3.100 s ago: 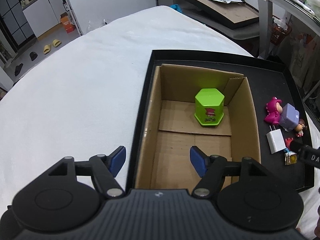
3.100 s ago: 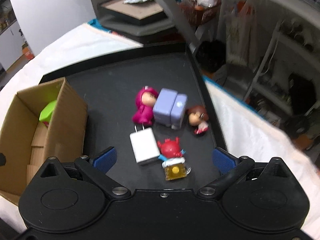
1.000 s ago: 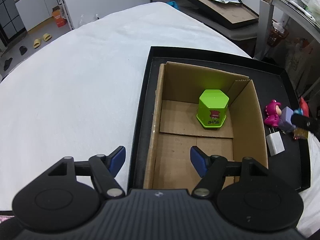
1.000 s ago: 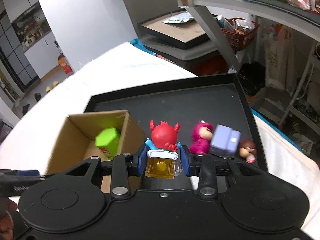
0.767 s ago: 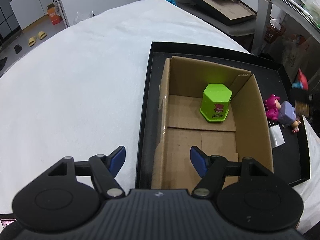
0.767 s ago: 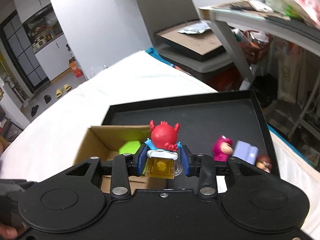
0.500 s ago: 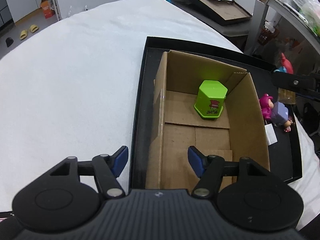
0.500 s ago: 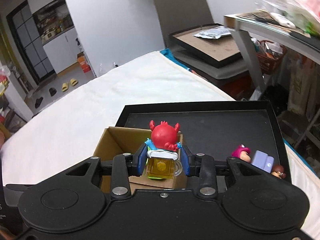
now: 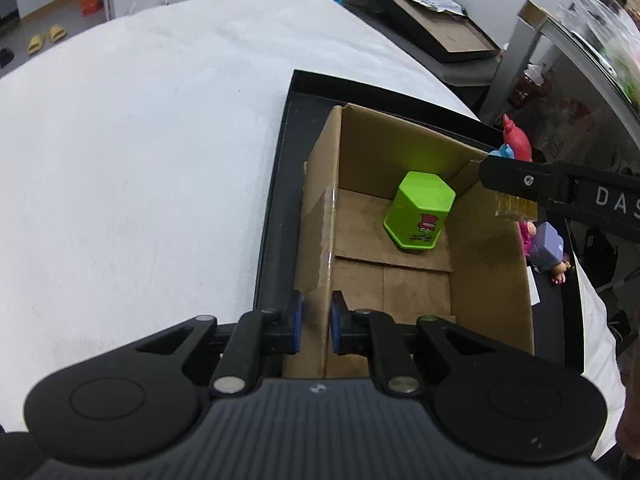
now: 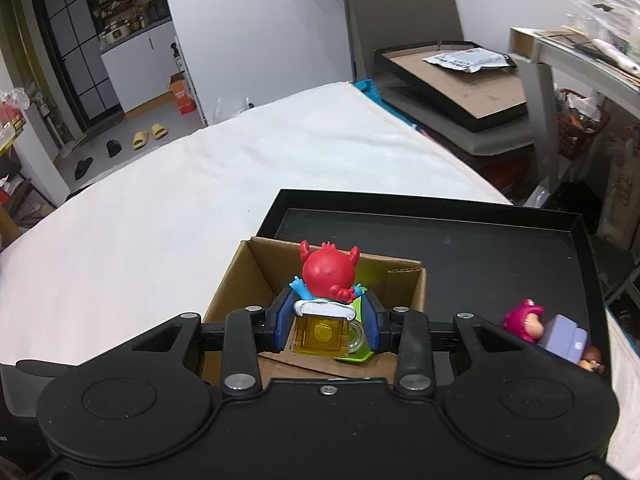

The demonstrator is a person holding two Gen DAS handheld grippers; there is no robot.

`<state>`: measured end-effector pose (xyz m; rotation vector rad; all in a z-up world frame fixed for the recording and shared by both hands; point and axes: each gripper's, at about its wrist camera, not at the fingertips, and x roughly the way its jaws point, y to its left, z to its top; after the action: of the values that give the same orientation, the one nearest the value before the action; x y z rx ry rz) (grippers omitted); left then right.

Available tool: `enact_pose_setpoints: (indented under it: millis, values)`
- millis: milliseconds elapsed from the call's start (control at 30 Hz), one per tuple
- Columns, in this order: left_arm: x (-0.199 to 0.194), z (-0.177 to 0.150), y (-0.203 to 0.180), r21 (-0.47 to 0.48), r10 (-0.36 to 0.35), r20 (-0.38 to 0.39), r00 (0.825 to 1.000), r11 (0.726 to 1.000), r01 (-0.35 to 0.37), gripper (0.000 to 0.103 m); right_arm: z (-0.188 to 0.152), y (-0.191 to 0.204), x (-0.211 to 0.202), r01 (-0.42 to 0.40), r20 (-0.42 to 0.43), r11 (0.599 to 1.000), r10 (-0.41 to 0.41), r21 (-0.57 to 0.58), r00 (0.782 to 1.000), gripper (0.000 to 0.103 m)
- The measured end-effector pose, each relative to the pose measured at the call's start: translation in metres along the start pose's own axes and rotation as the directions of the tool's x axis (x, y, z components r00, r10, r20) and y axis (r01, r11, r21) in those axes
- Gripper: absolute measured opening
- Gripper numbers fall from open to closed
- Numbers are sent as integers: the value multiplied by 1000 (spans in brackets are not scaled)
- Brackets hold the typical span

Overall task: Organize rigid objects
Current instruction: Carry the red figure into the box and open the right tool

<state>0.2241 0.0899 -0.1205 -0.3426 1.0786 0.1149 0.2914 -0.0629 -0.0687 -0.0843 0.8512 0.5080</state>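
Both wrist views look steeply down, close above the cardboard box (image 9: 400,256) (image 10: 256,276) from its near end; both show it.

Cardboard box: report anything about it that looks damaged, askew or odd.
The brown cardboard box has a loose flap jutting inward at its far right corner, behind the green hexagonal container. The left tongs pinch its near-left wall. No tears or crushing show.

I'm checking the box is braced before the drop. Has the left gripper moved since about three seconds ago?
Yes. The left gripper, then open and straddling the tray edge, has shifted toward the cardboard box and closed on its near-left wall.
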Motion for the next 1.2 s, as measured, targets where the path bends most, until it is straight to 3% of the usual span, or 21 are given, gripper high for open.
enact_pose_setpoints:
  millis: [667, 800, 1033, 1200]
  values:
    - [4, 4, 15, -43, -61, -21, 998, 997, 60, 14, 13, 48, 36, -43, -66, 997, 38, -70, 997, 36]
    - [3, 5, 13, -30, -61, -22, 998, 998, 61, 14, 15, 46, 31, -33, -44, 998, 30, -56, 999, 49]
    - [0, 3, 12, -34, -50, -14, 999, 998, 49, 13, 10, 33, 18, -21, -26, 999, 20, -27, 999, 54]
    - [-3, 1, 7, -39, -18, -21, 1000, 999, 17, 13, 5, 23, 7, -13, -3, 1000, 13, 4, 1000, 72]
